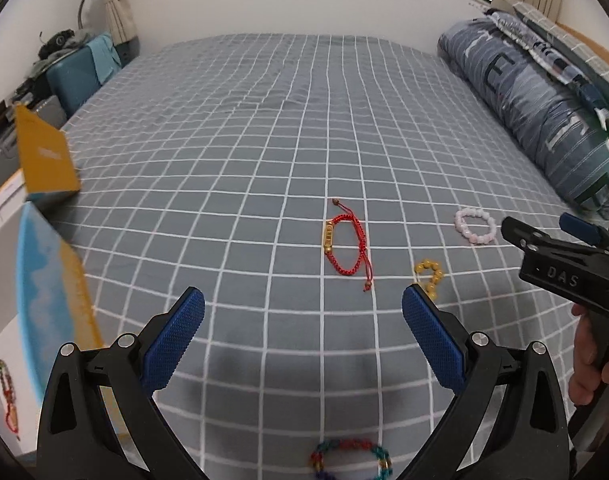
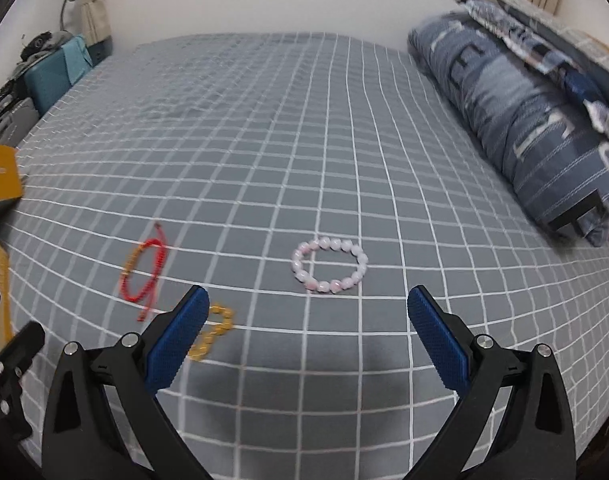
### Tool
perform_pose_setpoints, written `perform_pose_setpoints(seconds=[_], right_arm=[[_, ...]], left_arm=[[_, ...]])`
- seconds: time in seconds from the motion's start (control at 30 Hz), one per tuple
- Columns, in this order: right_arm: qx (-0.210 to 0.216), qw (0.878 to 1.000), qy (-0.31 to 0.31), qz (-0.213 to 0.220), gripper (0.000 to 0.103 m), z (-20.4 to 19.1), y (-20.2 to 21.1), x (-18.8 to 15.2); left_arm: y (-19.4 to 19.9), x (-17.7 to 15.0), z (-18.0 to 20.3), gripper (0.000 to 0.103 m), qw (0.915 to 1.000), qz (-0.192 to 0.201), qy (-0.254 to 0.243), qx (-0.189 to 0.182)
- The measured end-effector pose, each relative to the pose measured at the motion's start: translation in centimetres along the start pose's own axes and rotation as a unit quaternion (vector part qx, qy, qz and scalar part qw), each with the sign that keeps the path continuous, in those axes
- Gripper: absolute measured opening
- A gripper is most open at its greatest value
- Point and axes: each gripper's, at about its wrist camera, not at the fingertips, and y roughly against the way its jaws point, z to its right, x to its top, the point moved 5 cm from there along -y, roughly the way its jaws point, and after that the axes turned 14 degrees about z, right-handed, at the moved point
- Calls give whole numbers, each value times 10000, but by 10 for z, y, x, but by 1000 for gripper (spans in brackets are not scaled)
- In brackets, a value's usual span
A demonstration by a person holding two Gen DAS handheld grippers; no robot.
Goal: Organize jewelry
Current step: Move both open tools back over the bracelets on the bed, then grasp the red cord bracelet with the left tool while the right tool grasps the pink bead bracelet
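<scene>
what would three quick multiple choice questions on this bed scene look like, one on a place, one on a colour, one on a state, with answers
1. Where does the pink bead bracelet lie in the right wrist view?
A. ahead, between the right tongs' fingers
B. inside the box
C. on the pillow

2. What colour is the cord of the bracelet with the gold bar charm?
A. green
B. red
C. white

3. How do the left tongs stand?
A. shut on a bracelet
B. shut on nothing
C. open, holding nothing

Answers:
1. A, it rests on the checked bed sheet ahead of the right tongs, framed by the gap between the fingers.
2. B, the braided cord is red in the left wrist view.
3. C, the blue pads are wide apart with only sheet between them.
</scene>
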Motion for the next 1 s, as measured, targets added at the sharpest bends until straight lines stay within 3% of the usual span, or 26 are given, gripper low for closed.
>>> perform_pose_setpoints(seconds=[0.37,1.0], right_arm=[[44,9990,-202,-384,96,20,-73,-19],[148,9958,-283,-856,96,13,-123,-39]], left_arm=[[-53,-29,30,97,9986,-381,-336,-122],[-147,-21,36,97,9969,-748,-221,-75]])
